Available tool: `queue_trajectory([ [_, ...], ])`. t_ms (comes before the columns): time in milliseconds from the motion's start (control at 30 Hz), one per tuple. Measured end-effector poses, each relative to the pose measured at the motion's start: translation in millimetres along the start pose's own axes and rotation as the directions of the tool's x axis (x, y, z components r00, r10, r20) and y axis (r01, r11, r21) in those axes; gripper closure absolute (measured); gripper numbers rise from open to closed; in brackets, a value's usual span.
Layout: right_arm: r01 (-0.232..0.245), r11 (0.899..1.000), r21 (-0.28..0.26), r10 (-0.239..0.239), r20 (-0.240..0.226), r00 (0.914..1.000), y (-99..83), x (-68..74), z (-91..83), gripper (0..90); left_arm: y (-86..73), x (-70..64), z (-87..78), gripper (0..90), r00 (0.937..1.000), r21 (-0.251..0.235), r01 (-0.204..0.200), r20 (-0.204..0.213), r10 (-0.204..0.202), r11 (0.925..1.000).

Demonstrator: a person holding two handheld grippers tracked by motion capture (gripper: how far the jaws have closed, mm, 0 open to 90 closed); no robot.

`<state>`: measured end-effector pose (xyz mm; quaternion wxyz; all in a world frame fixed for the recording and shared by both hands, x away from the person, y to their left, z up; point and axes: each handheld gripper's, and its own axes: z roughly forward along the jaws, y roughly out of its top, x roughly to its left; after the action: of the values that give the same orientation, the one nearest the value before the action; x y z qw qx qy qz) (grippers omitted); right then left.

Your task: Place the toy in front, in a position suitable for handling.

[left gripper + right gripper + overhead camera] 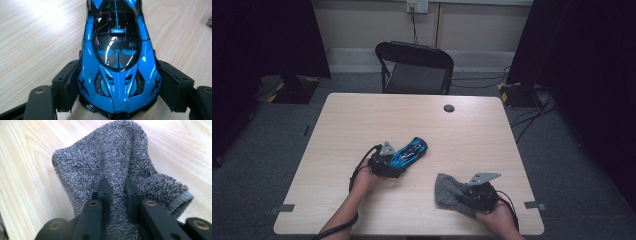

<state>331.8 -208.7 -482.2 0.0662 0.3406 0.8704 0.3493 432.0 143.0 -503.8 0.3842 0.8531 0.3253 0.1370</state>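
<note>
Left claw (117, 100) clamped on the blue toy car (117, 62), one jaw against each flank at the near end, the rest of the car sticking out past the jaws over the desk (362, 120). Wheels probably on the desk, hard to confirm. Right claw (117, 192) pinched nearly closed on a fold of grey cloth (107, 162), well right of the car, nearer the desk's front edge.

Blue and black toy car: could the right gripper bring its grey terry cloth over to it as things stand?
Probably yes: bare table lies between the right gripper, shut on the cloth, and the car held by the left gripper.
</note>
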Motion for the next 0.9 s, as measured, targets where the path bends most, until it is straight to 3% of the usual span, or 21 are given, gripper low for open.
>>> queue_trajectory([
  [100, 0.007, 1.0, 0.0, -0.007, 0.004, 1.0, 2.7, -1.2, -0.4, 79.9, 0.0, 0.0, 0.0, 25.7, 1.0, 0.0, 0.0, 0.0, 0.0, 1.0],
  [333, -0.052, 0.998, -0.037, 0.052, -0.004, 0.9986, 14.4, -10.7, -1.7, 80.6, 0.0, -0.1, -0.1, 25.7, 1.0, 0.0, 0.0, 0.0, 0.0, 1.0],
  [533, -0.035, 0.998, -0.054, 0.035, 0.006, 0.9994, 41.2, -11.6, 1.9, 80.5, 0.0, -0.1, -0.1, 25.8, 1.0, 0.001, -0.001, 0.0, 0.001, 1.0],
  [567, -0.066, 0.995, -0.072, 0.065, -0.017, 0.9977, 52.6, -14.2, 4.7, 80.5, 0.0, -0.1, -0.1, 25.7, 1.0, 0.001, -0.001, 0.0, 0.001, 1.0],
  [667, -0.077, 0.993, -0.091, 0.076, -0.02, 0.9969, 63.7, -17.0, 6.3, 80.4, 0.0, -0.1, -0.1, 25.8, 1.0, 0.001, 0.0, 0.0, 0.0, 1.0],
  [700, -0.096, 0.989, -0.11, 0.093, -0.027, 0.9953, 74.7, -20.7, 7.8, 80.3, -0.1, -0.2, -0.1, 25.7, 1.0, 0.001, -0.001, -0.001, 0.001, 1.0],
  [900, -0.104, 0.987, -0.122, 0.103, -0.012, 0.9946, 97.8, -24.5, 15.7, 80.1, -0.2, -0.5, -0.2, 25.8, 1.0, 0.0, 0.002, -0.001, -0.002, 1.0],
])
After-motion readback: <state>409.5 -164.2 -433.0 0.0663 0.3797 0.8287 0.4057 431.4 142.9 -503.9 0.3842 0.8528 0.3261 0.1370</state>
